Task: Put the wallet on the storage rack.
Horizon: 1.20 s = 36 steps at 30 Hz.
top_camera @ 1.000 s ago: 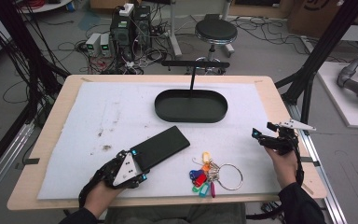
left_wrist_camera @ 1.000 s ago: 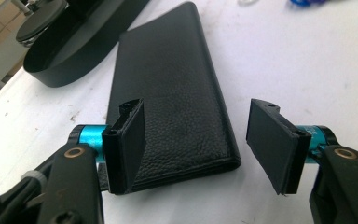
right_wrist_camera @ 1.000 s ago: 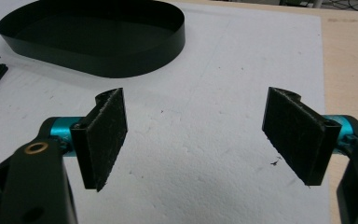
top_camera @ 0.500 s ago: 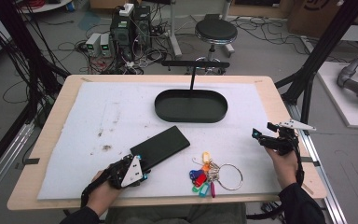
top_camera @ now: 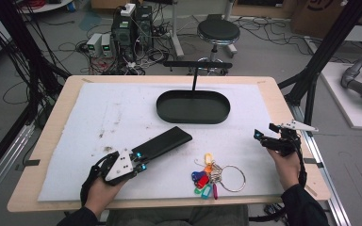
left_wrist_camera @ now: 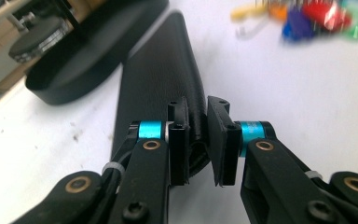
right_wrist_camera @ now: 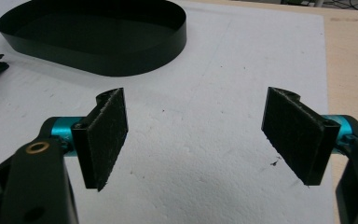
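I see the long black case [top_camera: 162,143] lying flat on the white mat [top_camera: 122,108], slanting from the desk's [top_camera: 283,101] near left toward the oval black tray [top_camera: 193,106] behind it. My left tongs [left_wrist_camera: 198,140] pinch its near end, pads pressed on either side of the rolled edge. Just right of the case lies a bunch of coloured key tags on a metal ring [top_camera: 214,176]. My right tongs [right_wrist_camera: 196,135] sit at the mat's right edge, well apart from the case, spread wide with nothing between the pads.
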Each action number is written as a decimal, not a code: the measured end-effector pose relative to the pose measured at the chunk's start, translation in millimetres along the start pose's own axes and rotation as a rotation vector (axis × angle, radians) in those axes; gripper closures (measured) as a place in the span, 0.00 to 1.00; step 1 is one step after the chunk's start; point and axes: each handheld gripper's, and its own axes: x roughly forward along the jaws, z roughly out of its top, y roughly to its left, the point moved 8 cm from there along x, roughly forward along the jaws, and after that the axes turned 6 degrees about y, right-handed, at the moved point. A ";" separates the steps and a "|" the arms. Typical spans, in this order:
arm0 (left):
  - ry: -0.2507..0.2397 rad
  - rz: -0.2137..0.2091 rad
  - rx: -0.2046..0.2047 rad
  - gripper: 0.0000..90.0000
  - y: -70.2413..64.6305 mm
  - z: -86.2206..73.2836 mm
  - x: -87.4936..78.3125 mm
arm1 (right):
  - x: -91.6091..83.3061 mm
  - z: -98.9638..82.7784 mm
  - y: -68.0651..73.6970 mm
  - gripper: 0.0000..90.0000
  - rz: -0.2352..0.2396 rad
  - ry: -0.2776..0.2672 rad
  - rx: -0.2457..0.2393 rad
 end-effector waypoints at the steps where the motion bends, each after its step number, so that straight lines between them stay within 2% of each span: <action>1: 0.000 0.000 0.000 0.88 0.0 0.0 0.0 | 0.2 0.2 0.2 0.25 0.000 -0.001 -0.002; 2: -0.075 -0.022 -0.056 0.88 1.7 6.8 -4.6 | 0.1 0.2 0.3 0.26 -0.001 -0.001 -0.004; 4: -0.146 -0.043 -0.102 0.88 3.5 13.2 -9.7 | -0.2 0.5 1.1 0.26 0.000 -0.003 -0.006; 5: -0.177 -0.051 -0.125 0.88 4.2 15.4 -12.6 | -0.3 0.7 1.3 0.26 -0.001 -0.005 -0.008; 6: -0.177 -0.051 -0.125 0.88 4.2 15.4 -12.6 | -0.3 0.7 1.3 0.26 -0.001 -0.005 -0.008; 7: -0.222 -0.062 -0.166 0.88 7.7 16.8 -18.1 | -0.6 1.0 1.6 0.26 -0.001 -0.007 -0.007; 8: -0.238 -0.063 -0.187 0.88 9.9 16.4 -20.5 | -0.7 1.1 1.7 0.26 -0.002 -0.008 -0.007; 12: -0.247 -0.046 -0.233 0.88 17.7 9.3 -25.5 | -0.6 2.1 4.0 0.26 0.008 -0.015 -0.004; 13: -0.247 -0.046 -0.233 0.88 17.7 9.3 -25.5 | -0.6 2.1 4.0 0.26 0.008 -0.015 -0.004; 15: -0.245 -0.039 -0.252 0.88 21.1 6.0 -26.5 | -0.6 4.2 7.5 0.27 0.031 -0.031 0.005; 16: -0.242 -0.033 -0.258 0.88 22.7 4.7 -26.9 | -0.5 9.0 14.6 0.28 0.058 -0.052 -0.007; 17: -0.241 -0.030 -0.262 0.88 23.4 4.1 -27.1 | -0.5 9.0 14.6 0.28 0.058 -0.052 -0.007; 18: -0.237 -0.024 -0.267 0.88 24.7 2.8 -27.5 | 0.8 14.4 24.3 0.32 0.094 -0.071 -0.027; 19: -0.237 -0.024 -0.267 0.88 24.7 2.8 -27.5 | 0.8 14.4 24.3 0.32 0.094 -0.071 -0.027; 20: -0.233 -0.020 -0.270 0.88 25.4 2.0 -27.7 | 3.3 21.5 35.7 0.33 0.136 -0.084 -0.051; 21: -0.230 -0.019 -0.268 0.88 25.8 1.3 -27.8 | 3.3 21.5 35.7 0.33 0.136 -0.084 -0.051; 23: -0.228 -0.011 -0.281 0.88 27.4 -0.4 -28.1 | 9.0 32.3 54.4 0.38 0.205 -0.083 -0.091; 24: -0.228 -0.011 -0.281 0.88 27.4 -0.4 -28.1 | 9.0 32.3 54.4 0.38 0.205 -0.083 -0.091; 25: -0.228 -0.010 -0.282 0.88 28.1 -1.3 -28.2 | 14.0 39.3 72.6 0.42 0.262 -0.090 -0.142; 28: -0.227 -0.006 -0.290 0.88 29.7 -3.1 -28.3 | 23.6 46.9 96.3 0.45 0.322 -0.075 -0.198; 32: -0.225 -0.006 -0.296 0.88 30.8 -5.2 -28.5 | 38.4 53.7 134.0 0.52 0.409 -0.047 -0.297; 33: -0.226 -0.006 -0.298 0.88 31.0 -5.5 -28.5 | 38.4 53.7 134.0 0.52 0.409 -0.047 -0.297; 34: -0.225 -0.006 -0.298 0.88 31.3 -5.9 -28.5 | 46.2 55.3 152.5 0.56 0.456 -0.028 -0.342; 36: -0.222 -0.002 -0.301 0.88 32.2 -7.2 -28.6 | 54.6 56.3 169.1 0.59 0.497 -0.007 -0.377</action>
